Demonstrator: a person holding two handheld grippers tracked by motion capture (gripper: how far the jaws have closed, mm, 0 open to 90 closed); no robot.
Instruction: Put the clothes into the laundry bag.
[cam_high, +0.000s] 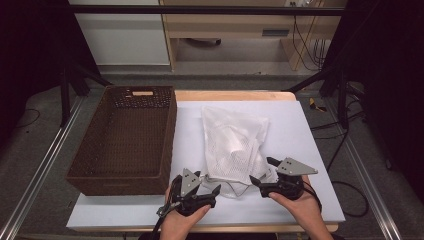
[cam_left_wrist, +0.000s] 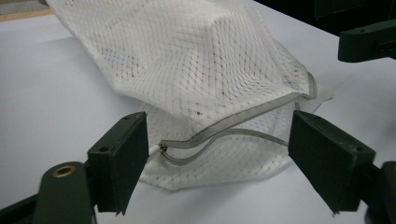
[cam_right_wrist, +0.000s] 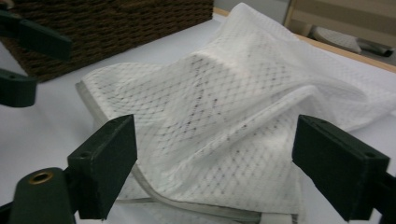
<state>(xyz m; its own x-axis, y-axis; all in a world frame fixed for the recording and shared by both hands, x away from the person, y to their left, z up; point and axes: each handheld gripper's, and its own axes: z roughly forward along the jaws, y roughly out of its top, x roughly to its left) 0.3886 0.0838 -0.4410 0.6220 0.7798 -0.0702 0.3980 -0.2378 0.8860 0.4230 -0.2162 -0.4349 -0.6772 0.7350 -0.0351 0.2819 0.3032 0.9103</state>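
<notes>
White mesh laundry bag (cam_high: 234, 146), soft netting edged with a grey zip band, lies crumpled on the pale blue-white table top (cam_high: 300, 130), with its near edge just ahead of both pairs of jaws. Going from the left: a dark brown woven rectangular basket (cam_high: 125, 142) stands on the table well off to the outer side of the left gripper (cam_high: 207, 192), apart from the bag. The left gripper, a black two-jaw tool with a grey three-cornered plate on top, sits in the person's left hand (cam_high: 182, 222); its jaws stand wide apart and grip nothing. In the left gripper view the bag's grey zip band (cam_left_wrist: 224, 133) curls on the table between and just beyond the two fingers (cam_left_wrist: 119, 161), and neither pad touches the netting. Further right, the right gripper (cam_high: 262, 175), held in the right hand (cam_high: 300, 205), points at the bag's other near corner. Its jaws are also spread wide, holding nothing. In the right gripper view the netting rises in a fold between and beyond the fingers (cam_right_wrist: 105, 165), with the grey edge band running just under the left one; whether that finger brushes the cloth I cannot tell.
</notes>
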